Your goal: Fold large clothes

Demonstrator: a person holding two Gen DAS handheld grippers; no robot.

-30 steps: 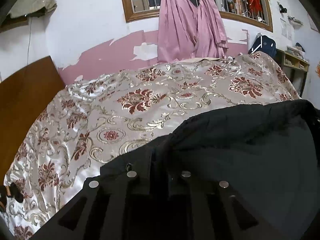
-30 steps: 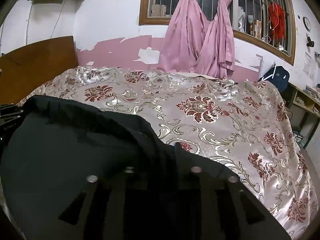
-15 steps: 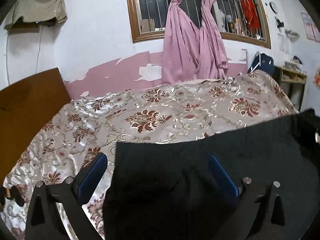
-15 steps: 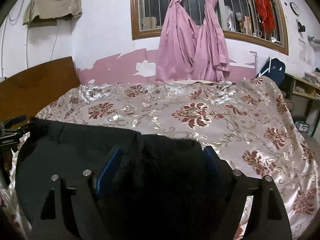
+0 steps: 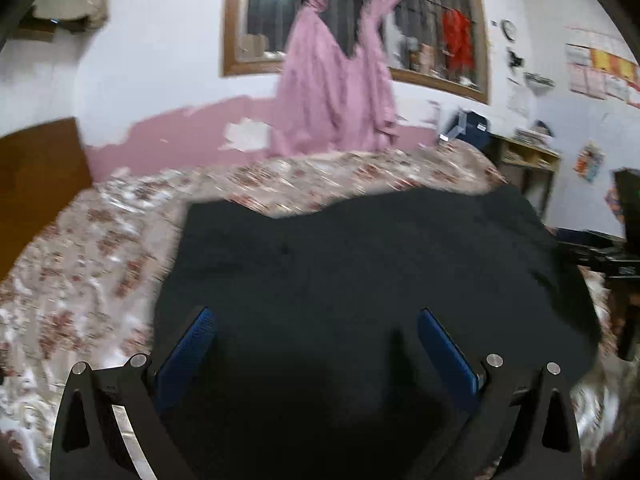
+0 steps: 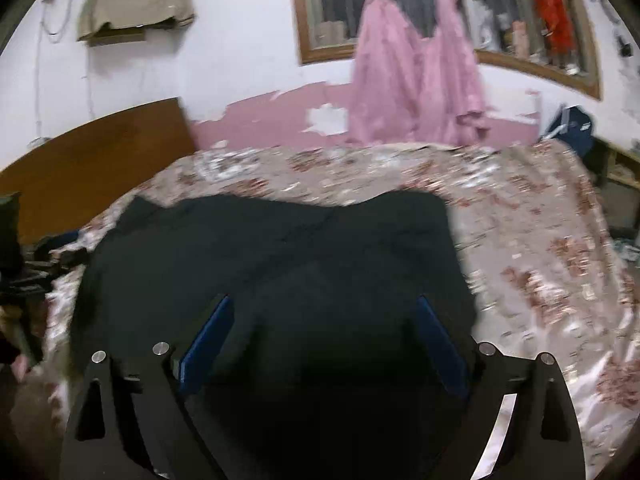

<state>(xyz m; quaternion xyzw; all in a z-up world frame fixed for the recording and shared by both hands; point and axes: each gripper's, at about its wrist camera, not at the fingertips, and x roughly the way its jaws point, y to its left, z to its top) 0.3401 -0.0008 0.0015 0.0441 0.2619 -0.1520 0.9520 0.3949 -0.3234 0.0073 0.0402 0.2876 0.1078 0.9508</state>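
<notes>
The bed (image 5: 100, 264) fills most of both views, covered by a shiny cream spread with a red floral pattern, its wooden headboard (image 6: 92, 160) standing at the left against a white wall with peeling pink paint. Behind the bed, pink curtains (image 5: 332, 92) are knotted in front of a barred window with a wooden frame. The black garment (image 5: 360, 264) lies flat on the spread at the near side of the bed, its far edge running roughly straight across with a slight dip in the middle; it reaches from my left fingers across to my right fingers. A dark blue bag (image 6: 572, 128) sits at the far right corner of the bed, beside a low shelf. My left gripper (image 5: 316, 336) hangs over the near part of the garment with its blue-padded fingers (image 5: 192, 344) spread wide apart, cloth visible in the gap but neither pad pressing on it. My right gripper (image 6: 324, 332) is over the same garment, its fingers (image 6: 208, 336) parting wider at this moment, the cloth lying between them unclamped. Both views are motion-blurred, so fine detail of the fabric cannot be read.
</notes>
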